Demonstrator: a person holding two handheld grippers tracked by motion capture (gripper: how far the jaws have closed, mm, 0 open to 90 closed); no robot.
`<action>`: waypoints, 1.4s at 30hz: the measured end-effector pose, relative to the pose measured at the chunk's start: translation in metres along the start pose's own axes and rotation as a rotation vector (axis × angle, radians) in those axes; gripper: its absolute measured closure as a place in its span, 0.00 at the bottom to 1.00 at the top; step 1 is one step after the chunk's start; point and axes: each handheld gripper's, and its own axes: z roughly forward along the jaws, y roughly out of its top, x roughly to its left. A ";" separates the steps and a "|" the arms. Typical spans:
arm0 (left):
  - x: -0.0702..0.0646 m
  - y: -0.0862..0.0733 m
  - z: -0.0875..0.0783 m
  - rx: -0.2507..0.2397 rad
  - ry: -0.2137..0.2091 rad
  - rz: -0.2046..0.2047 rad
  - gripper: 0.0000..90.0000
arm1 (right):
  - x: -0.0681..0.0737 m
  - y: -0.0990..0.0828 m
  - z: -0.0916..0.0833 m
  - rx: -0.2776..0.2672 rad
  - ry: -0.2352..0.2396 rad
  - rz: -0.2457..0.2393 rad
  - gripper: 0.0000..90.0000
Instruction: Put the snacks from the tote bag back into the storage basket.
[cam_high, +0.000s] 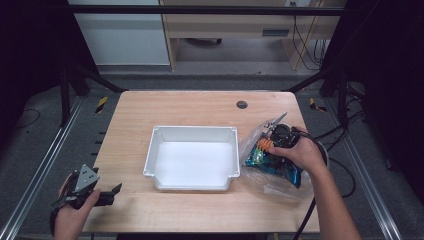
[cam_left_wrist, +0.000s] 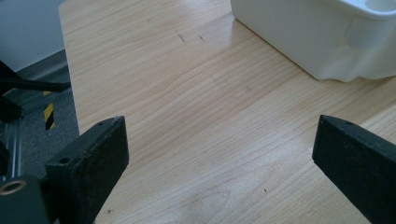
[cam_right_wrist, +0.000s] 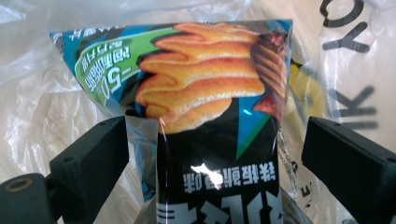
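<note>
The right claw (cam_high: 276, 136) is over a crisp packet (cam_high: 272, 162) that lies inside a clear plastic bag (cam_high: 280, 185) on the right part of the wooden counter (cam_high: 200, 107). In the right gripper view the claw's jaws stand apart, one on each side of the crisp packet (cam_right_wrist: 205, 107), and a gap shows between each jaw and the foil; neither jaw presses the packet. The packet is blue and black with a picture of ridged orange crisps and printed characters. The clear plastic bag (cam_right_wrist: 42, 116) lies crumpled around and beneath it, with dark lettering on the film at the right. The person's right hand (cam_high: 300, 152) grips the tool from above, with its cable trailing off the near right edge of the counter.

A white plastic tub (cam_high: 192, 157) sits at the middle of the counter, just beside the bag on its left, and nothing shows inside it.

The left claw (cam_high: 107, 195) is at the near left corner of the counter, well apart from the tub and the bag. In the left gripper view its jaws are wide apart over bare wood (cam_left_wrist: 201, 116), holding nothing, and a corner of the white tub (cam_left_wrist: 322, 42) shows ahead at upper right. The left hand (cam_high: 72, 217) holds that tool low, at the counter's edge.

A dark round grommet (cam_high: 242, 104) is set in the far part of the counter.
</note>
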 end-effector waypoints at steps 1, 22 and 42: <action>0.000 0.000 0.000 0.000 0.000 0.000 0.04 | 0.000 -0.001 0.000 0.005 0.002 0.009 0.08; -0.003 0.000 0.003 0.014 -0.011 0.009 0.04 | -0.002 -0.027 0.023 0.035 0.015 0.038 0.09; -0.004 0.000 0.003 0.016 -0.013 0.014 0.04 | 0.005 -0.031 0.019 0.031 -0.003 -0.002 0.33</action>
